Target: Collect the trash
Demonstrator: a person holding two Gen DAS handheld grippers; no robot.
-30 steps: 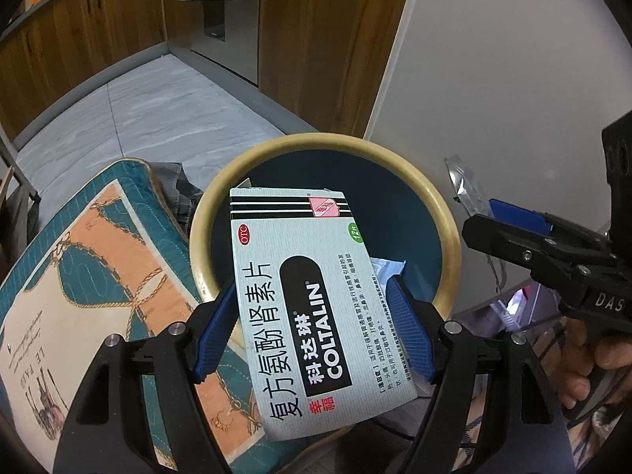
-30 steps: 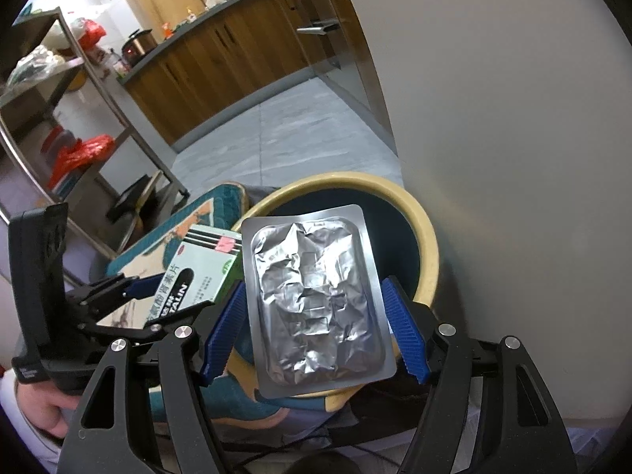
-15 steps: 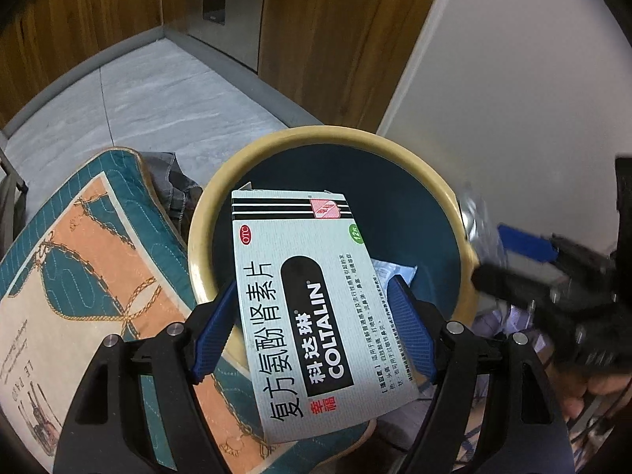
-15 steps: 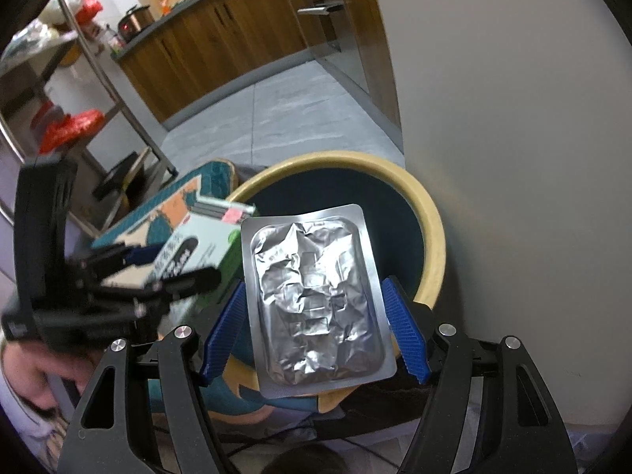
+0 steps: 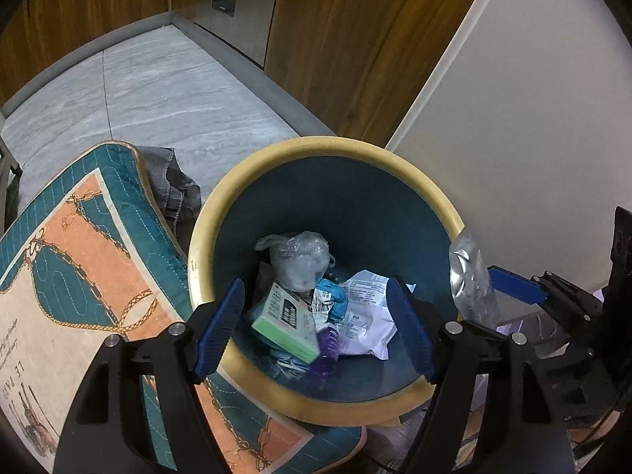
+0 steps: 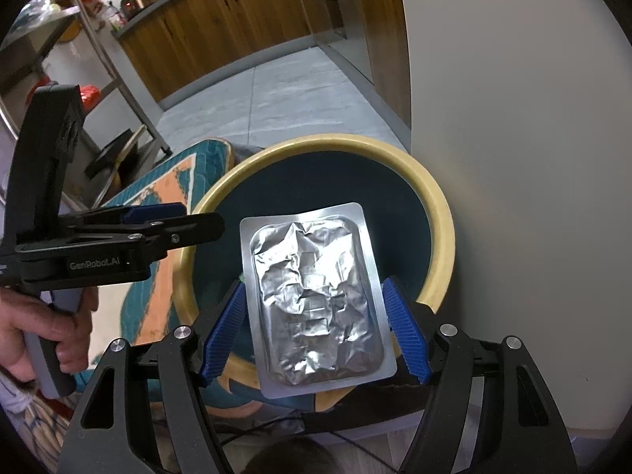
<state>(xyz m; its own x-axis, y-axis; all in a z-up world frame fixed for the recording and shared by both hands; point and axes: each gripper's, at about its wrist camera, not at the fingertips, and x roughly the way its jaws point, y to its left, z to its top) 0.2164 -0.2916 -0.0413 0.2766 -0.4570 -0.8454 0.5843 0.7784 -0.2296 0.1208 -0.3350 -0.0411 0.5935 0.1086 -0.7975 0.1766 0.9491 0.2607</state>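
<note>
A round trash bin (image 5: 205,260) with a yellow rim and dark blue inside stands on the floor; it also shows in the right wrist view (image 6: 442,237). The green-and-white medicine box (image 5: 286,322) lies inside it among crumpled papers, a knotted plastic bag (image 5: 300,260) and a purple piece. My left gripper (image 5: 316,331) is open and empty above the bin; it also shows in the right wrist view (image 6: 173,221). My right gripper (image 6: 314,330) is shut on a silver foil blister pack (image 6: 316,296) and holds it over the bin's near rim. The pack also shows in the left wrist view (image 5: 470,280).
A teal and orange patterned cushion (image 5: 79,276) lies left of the bin with grey cloth (image 5: 173,185) behind it. A white wall (image 5: 533,118) stands right of the bin. Wooden cabinets (image 5: 335,39) line the far side of the grey tiled floor. A metal rack (image 6: 98,59) stands at the left.
My left gripper has opened and the medicine box has dropped into the bin. My right gripper still holds the blister pack, a little closer over the bin.
</note>
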